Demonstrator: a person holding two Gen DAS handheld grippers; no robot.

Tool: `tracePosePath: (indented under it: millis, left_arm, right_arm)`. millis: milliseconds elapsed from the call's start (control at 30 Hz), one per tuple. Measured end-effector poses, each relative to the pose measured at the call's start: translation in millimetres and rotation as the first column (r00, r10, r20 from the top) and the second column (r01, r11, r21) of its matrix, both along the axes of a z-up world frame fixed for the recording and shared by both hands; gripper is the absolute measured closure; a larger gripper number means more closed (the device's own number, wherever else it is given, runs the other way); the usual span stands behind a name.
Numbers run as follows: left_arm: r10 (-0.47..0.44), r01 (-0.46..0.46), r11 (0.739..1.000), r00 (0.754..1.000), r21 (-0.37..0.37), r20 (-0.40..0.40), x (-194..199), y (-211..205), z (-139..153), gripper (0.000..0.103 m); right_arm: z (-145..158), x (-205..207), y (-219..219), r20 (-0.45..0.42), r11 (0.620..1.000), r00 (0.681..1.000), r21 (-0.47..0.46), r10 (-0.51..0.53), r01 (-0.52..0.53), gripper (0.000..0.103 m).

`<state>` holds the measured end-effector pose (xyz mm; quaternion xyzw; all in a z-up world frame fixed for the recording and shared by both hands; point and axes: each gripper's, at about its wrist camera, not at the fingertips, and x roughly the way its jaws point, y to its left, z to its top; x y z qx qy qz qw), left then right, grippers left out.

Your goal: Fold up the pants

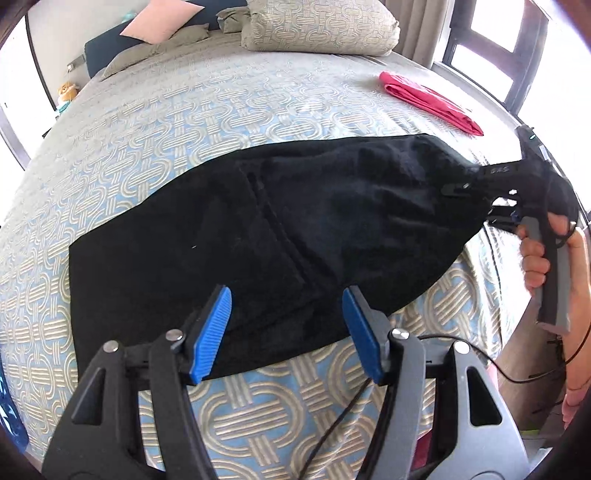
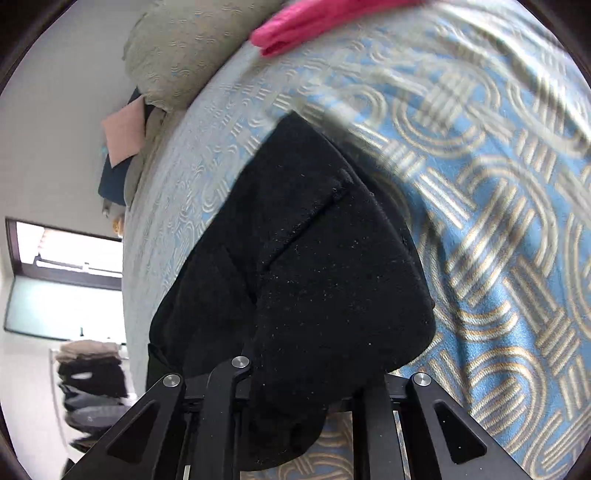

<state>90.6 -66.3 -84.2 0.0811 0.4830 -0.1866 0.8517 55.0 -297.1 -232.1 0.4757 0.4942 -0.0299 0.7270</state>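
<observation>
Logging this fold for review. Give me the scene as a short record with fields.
surface: bed with blue and tan patterned cover
garment: black pants, lying across the bed, one end lifted
left tongs: open, blue pads at the near edge of the pants, nothing between them
right tongs: shut on the bunched end of the pants
other item: folded red cloth on the far right of the bed
pillows: patterned pillow at the head

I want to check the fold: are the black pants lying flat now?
Not fully. The right gripper is shut on one end of the black pants and lifts it; the rest lies on the bed.
</observation>
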Motion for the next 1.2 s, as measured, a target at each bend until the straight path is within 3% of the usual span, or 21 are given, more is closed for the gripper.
tracePosePath:
  millis: [100,200,333,433,533,633,800,933,1000,1100,1200]
  left_arm:
    - [0.045,-0.046,0.998,0.999,-0.031,-0.022,4,17,-8,0.039]
    - [0.137,-0.141,0.988,0.989,-0.064,-0.062,13,51,-19,0.039]
    - [0.283,-0.296,0.947,0.953,-0.123,-0.111,24,100,-33,0.039]
    - [0.364,-0.388,0.907,0.918,-0.164,-0.159,31,131,-45,0.039]
    - [0.374,-0.407,0.894,0.908,-0.186,-0.189,32,144,-53,0.039]
    - [0.393,-0.429,0.880,0.899,-0.203,-0.194,29,156,-54,0.039]
    - [0.466,-0.507,0.830,0.860,-0.234,-0.210,17,197,-58,0.039]
    - [0.538,-0.581,0.777,0.813,-0.243,-0.223,-2,239,-63,0.039]
    - [0.551,-0.598,0.764,0.800,-0.242,-0.239,-9,254,-68,0.039]
    - [0.561,-0.611,0.755,0.790,-0.239,-0.249,-17,266,-73,0.039]
    - [0.557,-0.609,0.750,0.792,-0.256,-0.250,-22,272,-73,0.039]
  right_arm:
    - [35,0,15,0.034,0.987,0.998,-0.149,0.058,-0.052,0.088]
    - [72,3,41,0.057,0.947,0.988,-0.298,0.144,-0.121,0.088]
    - [116,17,82,0.097,0.878,0.958,-0.433,0.269,-0.203,0.088]
    - [152,23,128,0.122,0.799,0.913,-0.537,0.388,-0.268,0.088]
    - [178,26,173,0.127,0.712,0.857,-0.625,0.499,-0.321,0.088]
    - [201,22,226,0.123,0.608,0.776,-0.700,0.619,-0.375,0.088]
    - [206,40,315,0.088,0.483,0.643,-0.738,0.761,-0.471,0.088]
    - [186,31,382,0.039,0.379,0.532,-0.746,0.846,-0.548,0.088]
    - [170,23,414,0.021,0.342,0.488,-0.740,0.872,-0.579,0.088]
    - [147,11,443,-0.015,0.304,0.454,-0.722,0.891,-0.621,0.088]
    - [124,13,451,-0.044,0.295,0.449,-0.695,0.892,-0.656,0.088]
